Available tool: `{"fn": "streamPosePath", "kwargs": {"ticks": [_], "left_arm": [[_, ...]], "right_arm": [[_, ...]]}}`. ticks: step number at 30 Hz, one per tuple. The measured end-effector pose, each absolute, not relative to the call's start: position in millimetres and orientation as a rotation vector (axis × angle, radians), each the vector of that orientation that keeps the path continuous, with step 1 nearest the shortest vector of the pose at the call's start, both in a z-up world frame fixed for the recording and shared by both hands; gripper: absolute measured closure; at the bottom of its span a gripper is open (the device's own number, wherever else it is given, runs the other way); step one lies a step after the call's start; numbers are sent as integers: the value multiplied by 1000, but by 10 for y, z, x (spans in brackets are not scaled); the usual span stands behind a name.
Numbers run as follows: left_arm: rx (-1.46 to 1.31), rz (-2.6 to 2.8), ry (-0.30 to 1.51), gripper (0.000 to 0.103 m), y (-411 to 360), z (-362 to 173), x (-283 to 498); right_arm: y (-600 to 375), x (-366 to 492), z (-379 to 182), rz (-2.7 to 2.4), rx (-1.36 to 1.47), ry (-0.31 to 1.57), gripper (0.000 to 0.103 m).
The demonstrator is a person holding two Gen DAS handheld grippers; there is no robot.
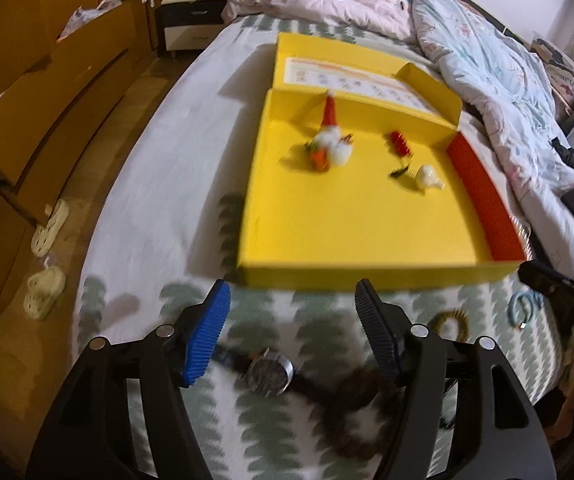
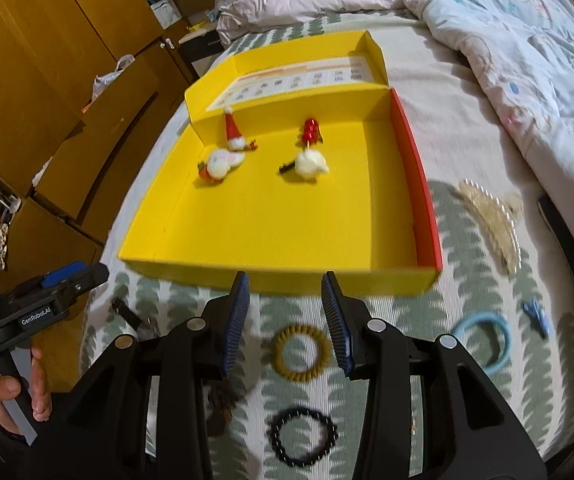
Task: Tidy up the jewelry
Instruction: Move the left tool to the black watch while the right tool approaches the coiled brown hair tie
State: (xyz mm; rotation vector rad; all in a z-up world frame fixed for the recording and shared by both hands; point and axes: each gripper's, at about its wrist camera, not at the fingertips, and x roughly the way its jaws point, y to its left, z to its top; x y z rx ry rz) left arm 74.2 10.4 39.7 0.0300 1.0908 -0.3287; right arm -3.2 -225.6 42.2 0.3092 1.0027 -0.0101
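Observation:
A yellow open box (image 1: 347,232) (image 2: 271,236) lies on the bed. In it lie a Santa clip (image 1: 329,116) (image 2: 233,130), a white fluffy clip with orange (image 1: 329,148) (image 2: 221,164), a red clip (image 1: 399,143) (image 2: 311,130) and a white clip (image 1: 427,178) (image 2: 311,164). My left gripper (image 1: 293,336) is open above a dark wristwatch (image 1: 269,372). My right gripper (image 2: 285,320) is open above an olive coil hair tie (image 2: 301,354). A black bead bracelet (image 2: 303,436) lies nearer. A light blue hair tie (image 2: 487,340) (image 1: 523,306) lies to the right.
A beige claw clip (image 2: 491,220) and a small blue clip (image 2: 537,314) lie right of the box. A dark scrunchie (image 1: 351,412) lies by the watch. Rumpled quilts (image 1: 487,60) cover the far bed. Wooden cabinets (image 2: 47,80) and slippers (image 1: 45,292) are at left.

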Motion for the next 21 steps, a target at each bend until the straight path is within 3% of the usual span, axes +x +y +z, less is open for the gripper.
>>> {"fn": "streamPosePath", "kwargs": {"ticks": [11, 21], "left_arm": [[-21, -245, 1251, 38, 518, -164, 518], [-39, -180, 1353, 38, 393, -494, 547]], "right_arm": [[-2240, -317, -80, -52, 313, 1089, 62], [-2316, -313, -383, -92, 324, 1125, 62]]}}
